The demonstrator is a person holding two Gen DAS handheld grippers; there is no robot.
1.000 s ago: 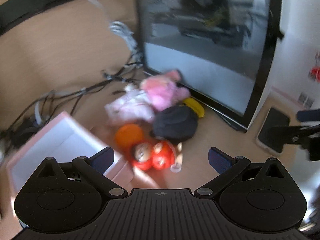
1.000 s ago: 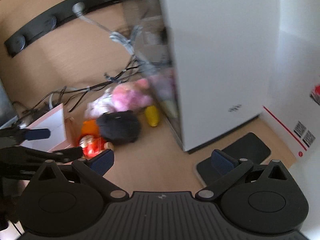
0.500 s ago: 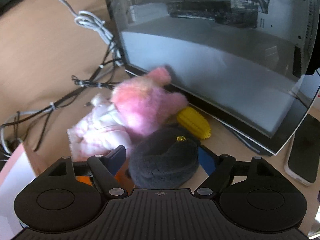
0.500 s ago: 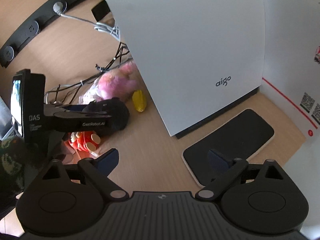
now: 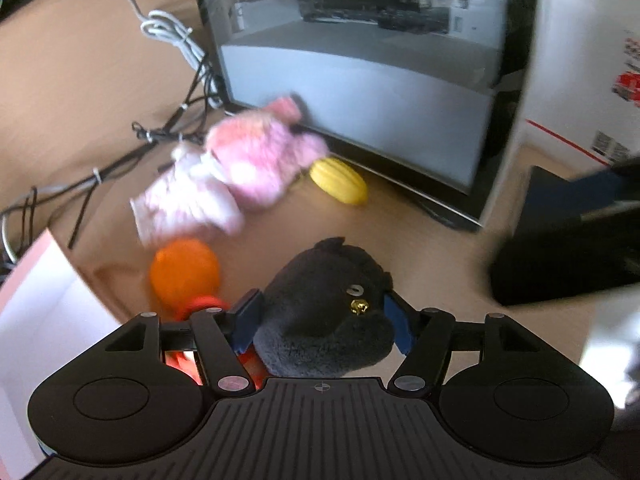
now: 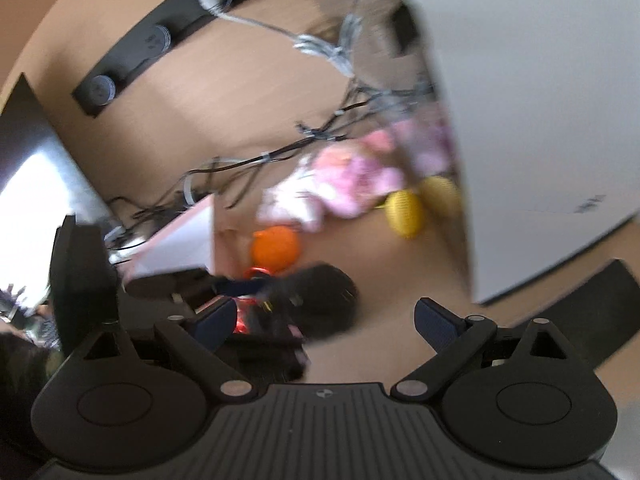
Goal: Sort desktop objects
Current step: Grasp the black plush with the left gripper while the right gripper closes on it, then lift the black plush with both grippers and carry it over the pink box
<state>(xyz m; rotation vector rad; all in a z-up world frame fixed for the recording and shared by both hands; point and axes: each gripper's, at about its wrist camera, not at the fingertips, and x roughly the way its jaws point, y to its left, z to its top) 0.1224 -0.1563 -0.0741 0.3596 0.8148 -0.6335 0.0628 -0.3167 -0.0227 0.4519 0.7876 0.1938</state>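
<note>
Wooden desk (image 5: 100,80), cluttered: computer case (image 5: 360,60) at the back, cables (image 5: 176,40) trailing beside it, pink-and-white box (image 5: 44,296) at my left edge.

Item 1, black plush toy (image 5: 324,320): clamped in my left gripper (image 5: 320,320), one blue pad pressed into each flank, its body bulging forward past the fingertips. I judge it lifted or nearly so; the blur leaves that uncertain.

Item 2, my right gripper (image 6: 324,320): jaws wide apart, holding nothing, hovering above the desk to the right of the toy.

Items outstanding, all on the desk: pink plush (image 5: 260,160) against the case; white plush (image 5: 184,200) touching it; yellow ribbed toy (image 5: 340,180) just beside the case; orange ball (image 5: 184,272); red toy (image 5: 204,304) under my left finger.

Progress, by my reckoning: early. Nothing visible inside the box; one item in hand, five left.
</note>
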